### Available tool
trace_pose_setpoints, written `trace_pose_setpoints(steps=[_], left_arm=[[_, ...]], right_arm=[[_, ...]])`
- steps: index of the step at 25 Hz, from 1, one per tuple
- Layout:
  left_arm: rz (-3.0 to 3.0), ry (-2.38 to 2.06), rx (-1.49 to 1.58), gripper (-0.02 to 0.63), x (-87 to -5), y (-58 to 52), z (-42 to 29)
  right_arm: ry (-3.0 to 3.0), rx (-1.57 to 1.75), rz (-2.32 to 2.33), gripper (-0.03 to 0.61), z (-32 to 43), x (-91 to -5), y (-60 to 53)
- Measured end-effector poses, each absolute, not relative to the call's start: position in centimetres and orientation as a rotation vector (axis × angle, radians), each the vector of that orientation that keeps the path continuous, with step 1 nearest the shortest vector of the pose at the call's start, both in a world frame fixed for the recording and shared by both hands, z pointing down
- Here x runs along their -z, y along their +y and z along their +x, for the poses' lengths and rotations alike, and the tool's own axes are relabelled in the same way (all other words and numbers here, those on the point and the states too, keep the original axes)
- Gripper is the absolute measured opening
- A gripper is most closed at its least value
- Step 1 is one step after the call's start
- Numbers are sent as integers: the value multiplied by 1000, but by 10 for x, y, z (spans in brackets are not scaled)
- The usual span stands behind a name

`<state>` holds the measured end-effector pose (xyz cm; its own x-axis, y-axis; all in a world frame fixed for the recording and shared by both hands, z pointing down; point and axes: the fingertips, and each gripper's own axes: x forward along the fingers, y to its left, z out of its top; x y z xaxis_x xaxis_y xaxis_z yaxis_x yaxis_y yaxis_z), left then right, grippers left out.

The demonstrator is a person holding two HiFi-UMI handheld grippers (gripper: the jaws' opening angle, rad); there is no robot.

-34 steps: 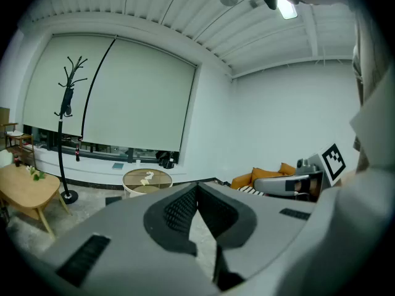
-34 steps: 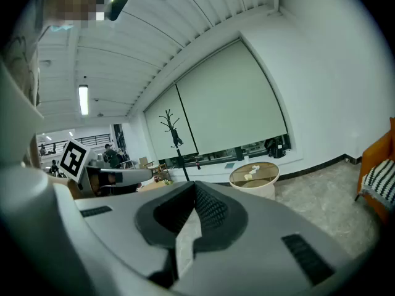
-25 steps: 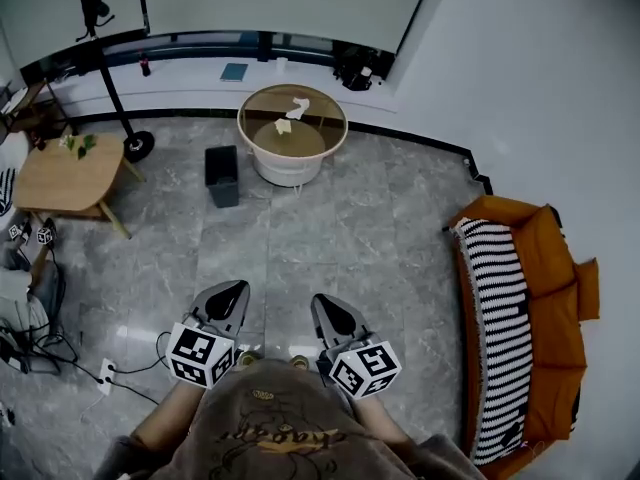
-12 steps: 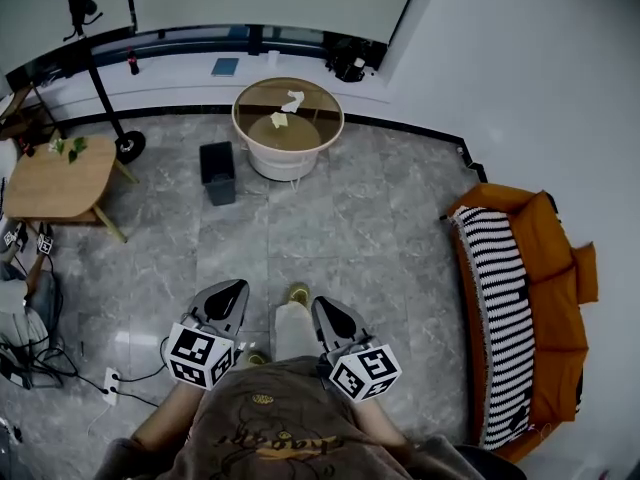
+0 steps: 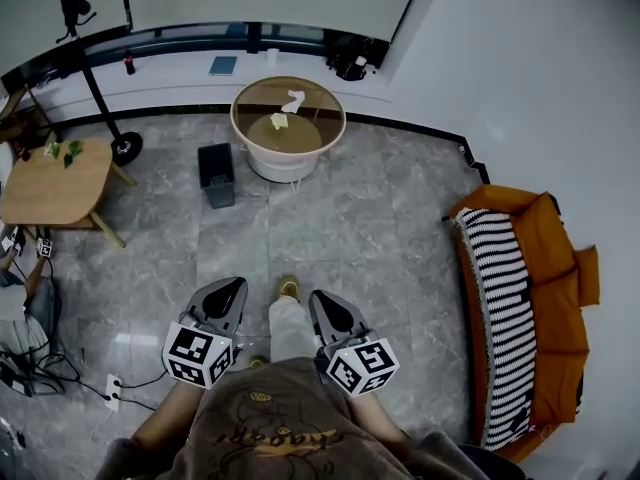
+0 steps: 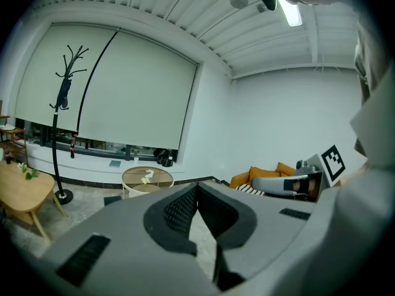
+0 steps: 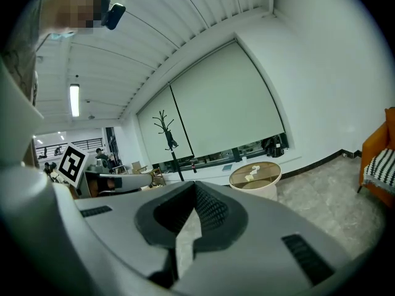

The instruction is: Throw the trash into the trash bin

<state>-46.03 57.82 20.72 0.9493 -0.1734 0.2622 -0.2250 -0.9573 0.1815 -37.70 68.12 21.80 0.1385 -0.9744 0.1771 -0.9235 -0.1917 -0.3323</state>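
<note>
Far ahead stands a round glass-topped table (image 5: 325, 138) with a crumpled white paper (image 5: 293, 100) and a small yellowish scrap (image 5: 279, 121) on it. A dark trash bin (image 5: 217, 174) stands on the floor just left of the table. My left gripper (image 5: 236, 287) and right gripper (image 5: 316, 298) are held low in front of the person's body, both shut and empty, several floor tiles short of the table. The left gripper view shows its own jaws (image 6: 197, 187) closed, with the table (image 6: 147, 179) and bin (image 6: 112, 200) beyond. In the right gripper view the gripper (image 7: 195, 185) is closed and the table (image 7: 254, 175) is distant.
A wooden side table (image 5: 50, 188) with a small plant and a coat stand (image 5: 100, 88) are at the left. An orange sofa (image 5: 555, 268) with a striped throw lines the right wall. Cables and a power strip (image 5: 110, 388) lie at lower left. The person's leg and shoe (image 5: 288, 290) are between the grippers.
The person's leg and shoe have swung forward between the grippers. The room has shifted slightly in view. Both grippers stay shut and level with each other.
</note>
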Motion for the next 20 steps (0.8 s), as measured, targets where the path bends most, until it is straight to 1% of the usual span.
trace_pose_setpoints(steps=[12, 20], left_arm=[[2882, -297, -368, 18, -210, 525, -408], [2861, -301, -392, 18, -208, 484, -365]], right_arm=[[1903, 566, -2245, 18, -329, -226, 627], [1907, 591, -2235, 18, -283, -223, 587]])
